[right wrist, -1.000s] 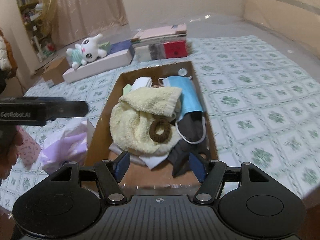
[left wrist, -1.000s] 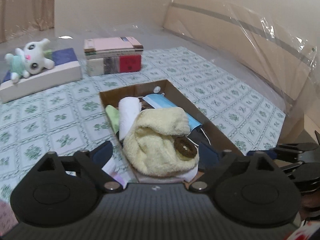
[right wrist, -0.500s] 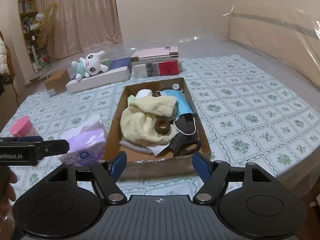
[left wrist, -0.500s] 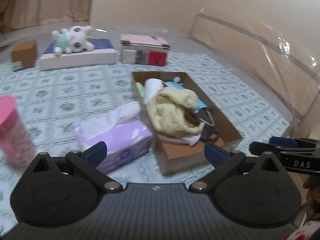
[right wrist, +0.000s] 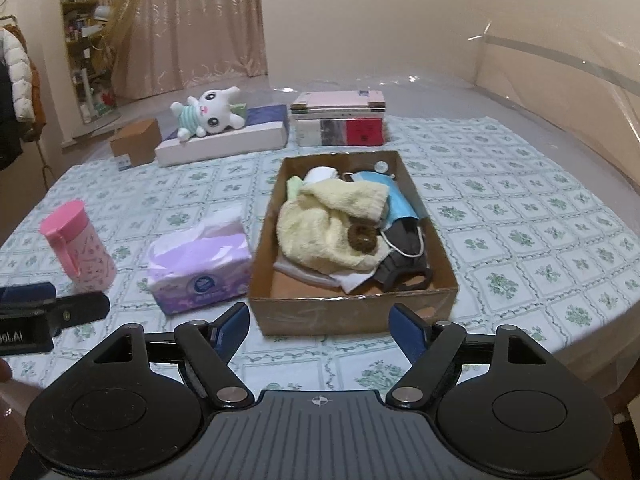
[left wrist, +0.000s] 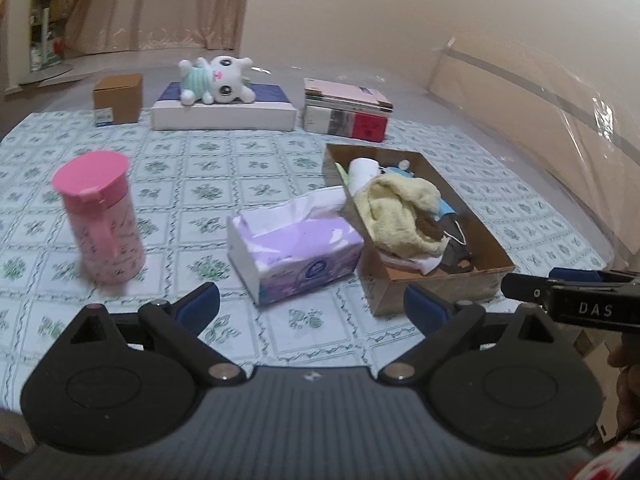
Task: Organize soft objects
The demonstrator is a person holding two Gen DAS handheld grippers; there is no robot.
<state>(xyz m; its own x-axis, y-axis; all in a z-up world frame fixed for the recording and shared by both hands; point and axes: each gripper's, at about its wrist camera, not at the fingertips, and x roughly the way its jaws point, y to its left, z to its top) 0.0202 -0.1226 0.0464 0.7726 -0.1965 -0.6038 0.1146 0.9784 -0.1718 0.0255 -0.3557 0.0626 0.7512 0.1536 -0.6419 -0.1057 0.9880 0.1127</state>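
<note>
Both grippers have pulled back from the brown cardboard box [right wrist: 352,248], which filled each wrist view a moment ago and now sits whole at 12 o'clock of the right gripper [right wrist: 320,322]. The right gripper's jaws have just been opening and stand spread with nothing between them; the left gripper [left wrist: 312,304] also has its jaws spread and empty, over bare tablecloth. That retreat suggests a drop-off into the box is finished and the next soft thing is being sought.

Inside the box I count 1 pale yellow fleece cloth [right wrist: 324,228] heaped in the middle, 1 brown scrunchie [right wrist: 362,236] on it, 1 blue face mask [right wrist: 396,200] and 1 black face mask [right wrist: 404,264] at 3 o'clock, and 1 white roll [right wrist: 320,174] at 12 o'clock.

Outside on the bench [right wrist: 520,216]: 1 purple tissue pack [right wrist: 200,268] just beside the box at 9 o'clock, 1 pink lidded cup [right wrist: 76,248] farther left, and 1 white plush rabbit [right wrist: 208,116] on a flat white box [right wrist: 240,140] at the far edge.
</note>
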